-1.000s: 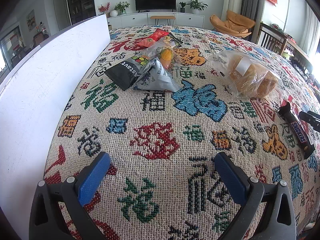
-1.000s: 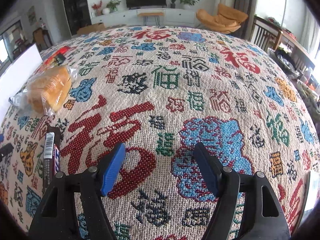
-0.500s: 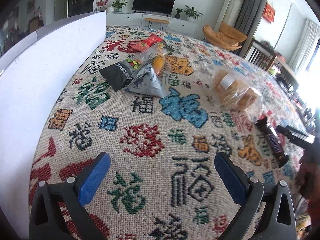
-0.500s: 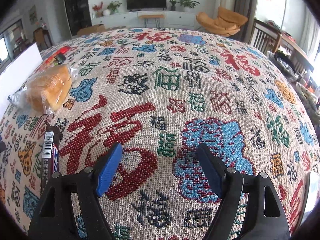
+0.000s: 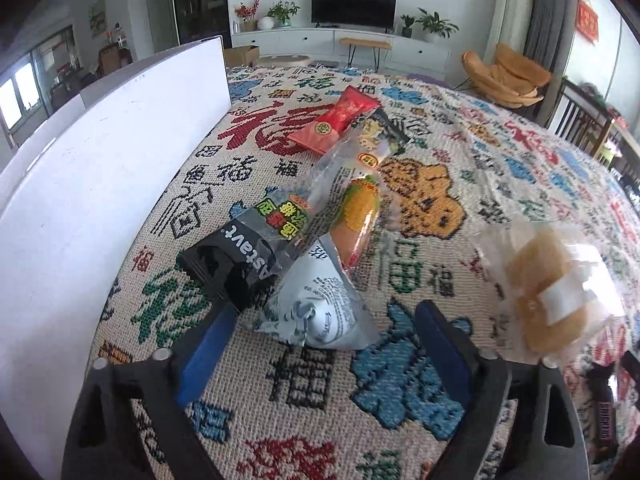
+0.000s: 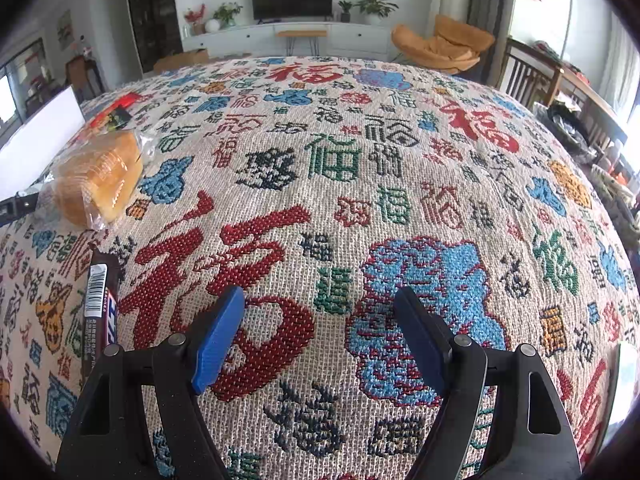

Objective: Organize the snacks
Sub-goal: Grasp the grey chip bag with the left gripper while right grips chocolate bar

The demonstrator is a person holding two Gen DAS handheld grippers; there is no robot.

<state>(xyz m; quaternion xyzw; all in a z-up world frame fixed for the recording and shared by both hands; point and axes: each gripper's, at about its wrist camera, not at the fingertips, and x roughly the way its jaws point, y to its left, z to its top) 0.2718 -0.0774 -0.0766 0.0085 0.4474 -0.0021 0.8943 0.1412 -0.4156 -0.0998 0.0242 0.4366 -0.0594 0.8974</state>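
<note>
My left gripper (image 5: 324, 316) has come up to a pile of snacks on the patterned tablecloth. Its jaws are closing. The near end of a silver-grey pouch (image 5: 320, 320) lies between the blue pads (image 5: 204, 352), which do not press on it. A black pouch (image 5: 228, 264) lies by the left finger. Behind it are a clear pack with an orange snack (image 5: 356, 212) and a red pack (image 5: 340, 120). My right gripper (image 6: 318, 294) hovers open over bare cloth with nothing in it. A bagged bread (image 6: 96, 180) and a chocolate bar (image 6: 98, 312) lie to its left.
A tall white box wall (image 5: 100, 200) runs along the left of the pile. The bread bag (image 5: 552, 292) and the chocolate bar (image 5: 604, 424) lie right of the left gripper. The tablecloth (image 6: 400, 160) stretches far ahead; chairs and a TV cabinet stand beyond.
The left gripper has moved forward to the snack pile and its jaws have narrowed around the silver-grey pouch's near end. The right gripper has stayed still.
</note>
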